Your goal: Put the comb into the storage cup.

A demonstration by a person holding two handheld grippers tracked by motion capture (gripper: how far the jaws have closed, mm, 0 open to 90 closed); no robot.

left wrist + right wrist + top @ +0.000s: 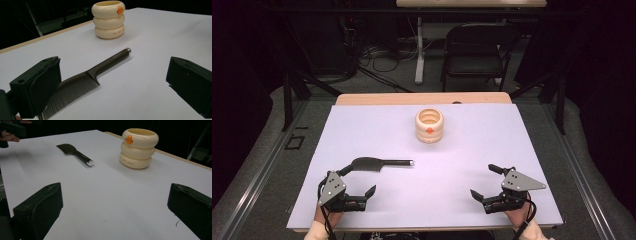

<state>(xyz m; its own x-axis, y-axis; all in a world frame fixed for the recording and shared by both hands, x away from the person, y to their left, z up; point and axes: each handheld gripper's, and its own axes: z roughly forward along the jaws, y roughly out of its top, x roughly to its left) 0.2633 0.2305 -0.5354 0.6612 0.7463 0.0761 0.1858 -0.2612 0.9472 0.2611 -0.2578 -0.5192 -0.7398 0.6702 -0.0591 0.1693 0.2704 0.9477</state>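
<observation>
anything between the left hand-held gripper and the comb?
Nothing visible. The left hand-held gripper is open, and the comb lies flat on the white table just ahead of its jaws, teeth end nearest. The cream cup stands farther back, off that path.

Dark brownish comb (82, 82), cream holder (429, 125) with orange emblem
</observation>
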